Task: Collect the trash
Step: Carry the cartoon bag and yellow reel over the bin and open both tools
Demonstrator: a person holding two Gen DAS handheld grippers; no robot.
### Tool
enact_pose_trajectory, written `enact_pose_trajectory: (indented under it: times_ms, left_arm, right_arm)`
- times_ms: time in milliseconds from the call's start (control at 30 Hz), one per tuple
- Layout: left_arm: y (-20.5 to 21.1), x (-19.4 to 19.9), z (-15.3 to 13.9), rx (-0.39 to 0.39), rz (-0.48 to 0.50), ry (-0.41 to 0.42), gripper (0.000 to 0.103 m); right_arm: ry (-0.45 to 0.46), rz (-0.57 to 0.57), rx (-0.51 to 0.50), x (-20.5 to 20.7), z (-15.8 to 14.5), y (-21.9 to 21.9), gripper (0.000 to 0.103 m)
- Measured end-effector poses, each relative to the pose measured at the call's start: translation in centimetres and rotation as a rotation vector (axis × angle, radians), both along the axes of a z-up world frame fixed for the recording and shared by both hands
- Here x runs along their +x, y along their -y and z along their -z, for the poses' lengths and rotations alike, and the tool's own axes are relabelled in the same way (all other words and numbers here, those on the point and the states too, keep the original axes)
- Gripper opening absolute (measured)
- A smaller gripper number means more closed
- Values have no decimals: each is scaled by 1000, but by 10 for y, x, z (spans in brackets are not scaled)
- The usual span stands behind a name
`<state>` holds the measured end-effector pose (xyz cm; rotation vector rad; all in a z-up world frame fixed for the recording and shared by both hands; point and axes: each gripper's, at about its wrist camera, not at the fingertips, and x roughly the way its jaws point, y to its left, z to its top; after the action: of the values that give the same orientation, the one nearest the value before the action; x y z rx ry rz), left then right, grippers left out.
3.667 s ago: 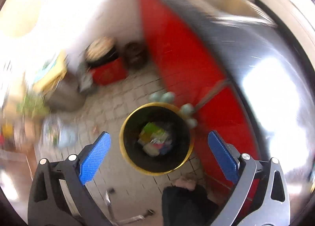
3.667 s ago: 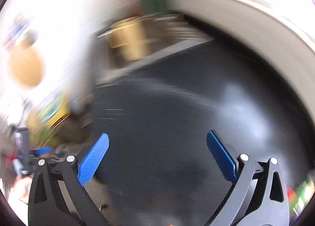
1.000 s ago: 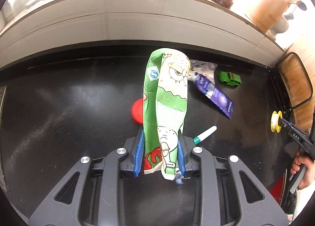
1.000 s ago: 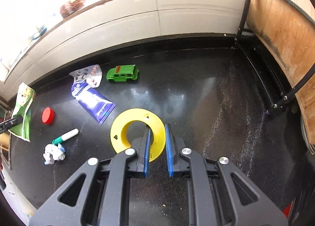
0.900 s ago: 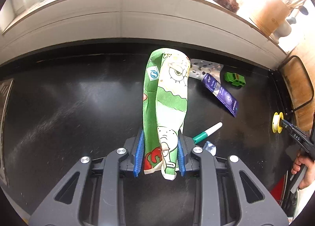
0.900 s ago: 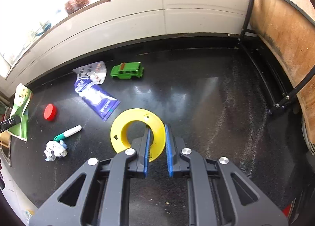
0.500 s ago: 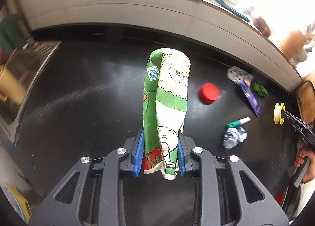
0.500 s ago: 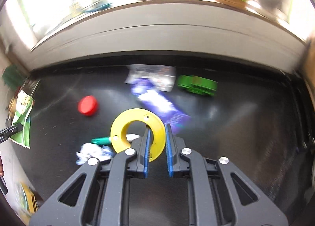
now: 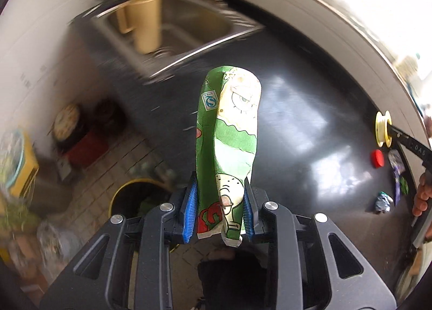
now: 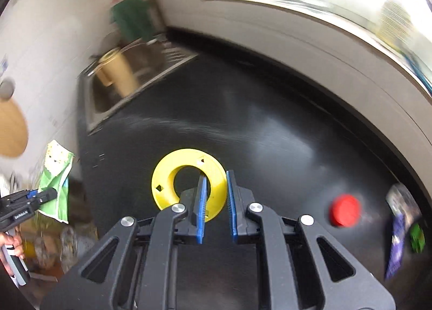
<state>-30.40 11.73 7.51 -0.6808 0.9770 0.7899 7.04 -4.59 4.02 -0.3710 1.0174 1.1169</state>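
Your left gripper has its jaws clamped on a crinkled green wrapper that stands upright between them, above the yellow-rimmed bin on the floor. Your right gripper has its jaws pinched on a flat yellow plastic ring over the glossy black counter.

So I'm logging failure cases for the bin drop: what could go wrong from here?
The left gripper pinches only the bottom end of the green wrapper, so the tall loose part could swing and land outside the yellow-rimmed bin, which is only partly below it. The right gripper grips the yellow spool by its rim alone; it could slip out.
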Motion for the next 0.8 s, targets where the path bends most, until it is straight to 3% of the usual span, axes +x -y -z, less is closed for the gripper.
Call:
enact_pose_trajectory:
  times_ms: [167, 400, 700, 800]
  left_arm:
    - [-8, -78, 24, -50, -160, -9, 28]
    - [-6, -153, 101, -186, -338, -26, 28]
    - [-10, -192, 200, -310, -490, -8, 28]
    - [-12, -197, 230, -337, -516, 3, 28]
  right_arm:
    - [-14, -249, -20, -86, 6, -82, 15]
    - [-30, -595, -108, -229, 51, -155, 15]
    - [-33, -822, -227, -347, 131, -193, 15]
    - [-10, -851, -267, -371, 164, -204, 15]
